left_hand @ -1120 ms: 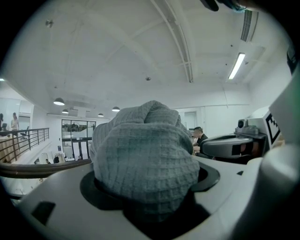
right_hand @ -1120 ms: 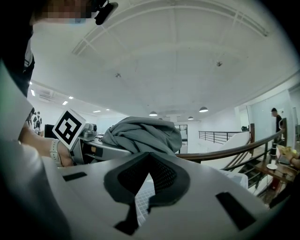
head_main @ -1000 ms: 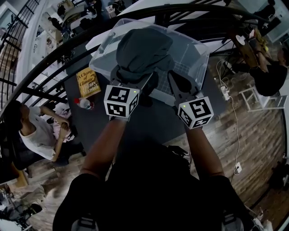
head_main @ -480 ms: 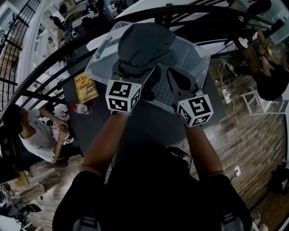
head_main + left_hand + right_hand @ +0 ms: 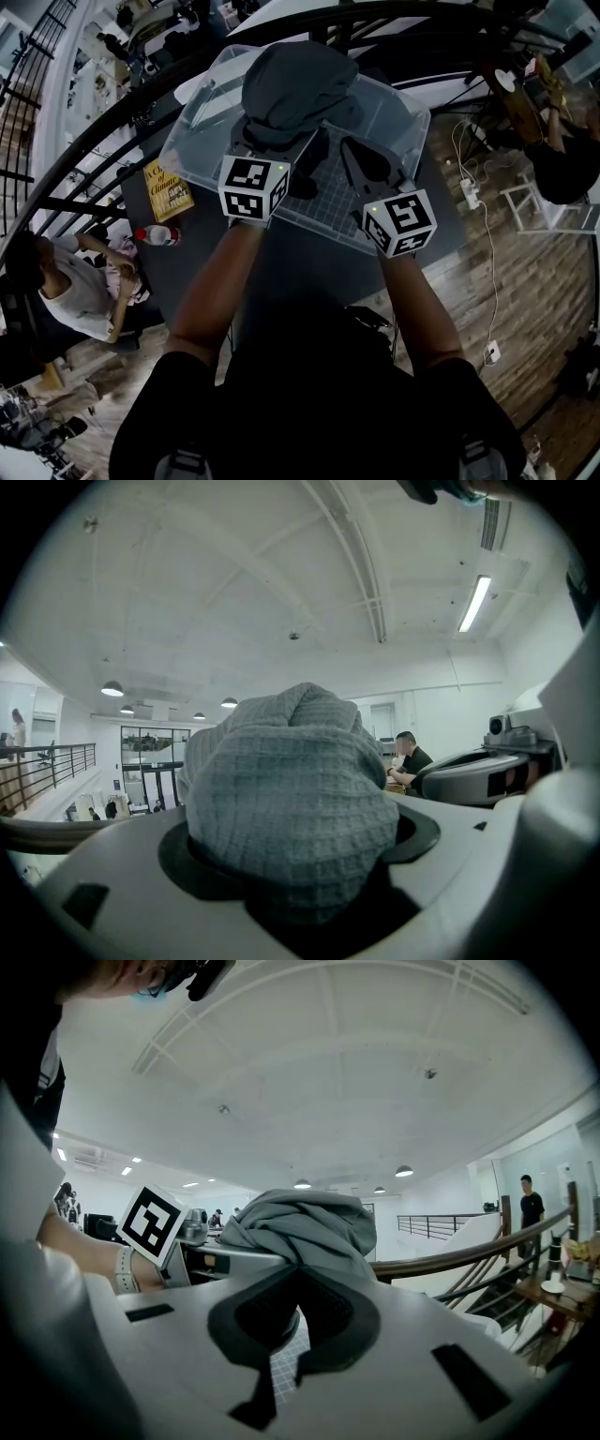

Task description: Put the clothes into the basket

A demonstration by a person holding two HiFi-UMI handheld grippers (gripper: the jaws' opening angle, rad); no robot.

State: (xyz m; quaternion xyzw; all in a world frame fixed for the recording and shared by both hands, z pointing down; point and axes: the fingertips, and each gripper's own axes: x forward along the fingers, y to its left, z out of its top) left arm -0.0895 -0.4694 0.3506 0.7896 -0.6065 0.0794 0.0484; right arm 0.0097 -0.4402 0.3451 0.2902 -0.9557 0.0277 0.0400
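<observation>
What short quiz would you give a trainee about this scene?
1. True or false: the cloth lies on the table beside the book.
2. What is the basket made of? A. clear plastic B. wicker C. metal wire
3. Fill in: the left tongs are shut on the ____.
Key: 1. false, the left tongs hold it up over the basket; 2. A; 3. cloth.
</observation>
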